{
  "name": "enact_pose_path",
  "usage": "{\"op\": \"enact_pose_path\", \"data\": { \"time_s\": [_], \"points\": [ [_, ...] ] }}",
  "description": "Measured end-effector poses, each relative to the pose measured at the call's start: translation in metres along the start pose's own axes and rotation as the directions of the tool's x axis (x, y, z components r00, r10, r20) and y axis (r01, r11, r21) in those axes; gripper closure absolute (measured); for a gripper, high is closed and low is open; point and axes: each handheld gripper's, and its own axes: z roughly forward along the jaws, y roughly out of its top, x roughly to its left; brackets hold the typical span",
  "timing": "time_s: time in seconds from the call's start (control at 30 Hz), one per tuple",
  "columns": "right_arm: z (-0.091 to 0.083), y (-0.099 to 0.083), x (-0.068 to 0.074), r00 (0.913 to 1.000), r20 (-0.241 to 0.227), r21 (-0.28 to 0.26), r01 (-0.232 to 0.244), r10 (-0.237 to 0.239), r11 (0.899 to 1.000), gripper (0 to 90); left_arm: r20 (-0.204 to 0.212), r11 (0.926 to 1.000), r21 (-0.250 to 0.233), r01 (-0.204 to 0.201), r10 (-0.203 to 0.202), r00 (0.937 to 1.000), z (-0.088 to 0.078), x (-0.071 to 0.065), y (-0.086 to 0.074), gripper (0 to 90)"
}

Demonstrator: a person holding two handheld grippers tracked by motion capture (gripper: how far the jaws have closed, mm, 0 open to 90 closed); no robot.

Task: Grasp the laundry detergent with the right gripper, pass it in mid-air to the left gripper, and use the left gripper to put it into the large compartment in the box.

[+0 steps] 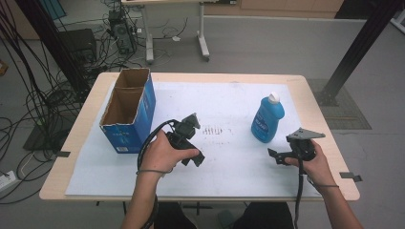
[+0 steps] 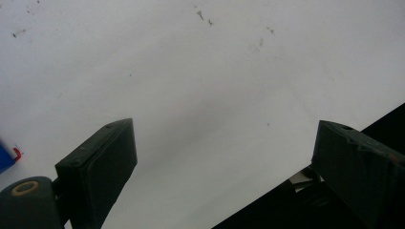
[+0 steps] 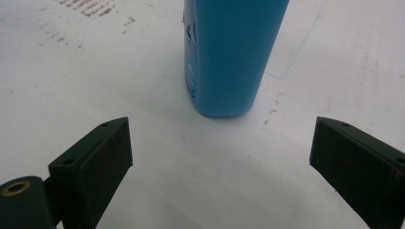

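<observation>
1. While my right tool (image 1: pixel 276 155) hovers low over the bench (image 1: pixel 305 95), its jaws stand wide apart with nothing between them, lined up on the blue plastic bottle with a white cap (image 1: pixel 267 118), which stands upright on the white sheet (image 1: pixel 229 167) just ahead.
2. My left tool (image 1: pixel 196 160) is also spread apart and empty, resting above bare sheet beside the open blue cardboard box (image 1: pixel 129 114).
3. I judge tipping the main risk: the bottle is tall and narrow-footed, so a jaw nudging one side first would topple it.
4. Its wall looks smooth, glossy and rounded, so I expect a slip if the pads close off-centre or too high near the cap.
5. That sheet looks matt and scuffed, with brown marks; the box is stiff, rough-edged cardboard.
</observation>
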Motion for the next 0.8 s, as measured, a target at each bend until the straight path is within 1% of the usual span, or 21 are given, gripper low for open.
{"op": "enact_pose_path", "data": {
  "time_s": [0.1,0.2,0.27,0.37,0.4,0.53,0.6,0.63,0.7,0.8],
  "points": [
    [0.0013,-0.0006,-0.0005,0.9998,-0.018,-0.033,-0.008,0.007,0.999,6.4,0.0,0.9999,-0.01,-0.002,0.002,1.0,0.0005,-0.0006,0.0001,8.4],
    [0.0021,-0.0013,-0.0019,0.9998,-0.018,-0.061,-0.006,0.005,0.998,6.0,0.01,0.9998,-0.016,-0.008,0.008,0.9999,-0.0004,-0.002,-0.0004,8.5],
    [0.0025,-0.0014,-0.0023,0.9998,-0.021,-0.079,-0.006,0.004,0.997,6.0,0.008,0.9998,-0.015,-0.009,0.009,0.9999,-0.0008,-0.0022,-0.0004,8.5],
    [0.0029,-0.0007,-0.003,0.9999,-0.012,-0.094,0.004,-0.006,0.996,6.2,0.004,0.9998,-0.017,-0.006,0.006,1.0,-0.002,-0.0022,-0.0005,8.5],
    [0.0029,-0.0007,-0.003,0.9999,-0.012,-0.094,0.004,-0.006,0.996,6.2,0.004,0.9998,-0.017,-0.006,0.006,1.0,-0.002,-0.0022,-0.0005,8.5],
    [0.0036,0.0005,-0.0037,0.9997,-0.02,-0.124,0.01,-0.012,0.992,6.1,0.002,0.9999,-0.017,-0.003,0.003,1.0,-0.0039,-0.0028,-0.0007,8.5],
    [0.0042,0.0012,-0.0042,0.9997,-0.017,-0.139,0.012,-0.015,0.99,6.4,0.001,0.9998,-0.019,-0.002,0.002,1.0,-0.0041,-0.0027,-0.0007,8.5],
    [0.0045,0.0016,-0.0046,0.9997,-0.023,-0.151,0.007,-0.01,0.989,6.3,0.002,0.9997,-0.023,-0.002,0.003,1.0,-0.0043,-0.0029,-0.0007,8.5],
    [0.0047,0.0023,-0.0047,0.9997,-0.023,-0.178,0.008,-0.012,0.984,6.9,0.002,0.9997,-0.024,-0.003,0.003,1.0,-0.0042,-0.0034,-0.0007,8.4],
    [0.0053,0.0029,-0.0049,0.9996,-0.025,-0.204,0.005,-0.011,0.979,6.9,0.003,0.9997,-0.025,-0.002,0.002,1.0,-0.0041,-0.0041,-0.001,8.4]
  ]
}}
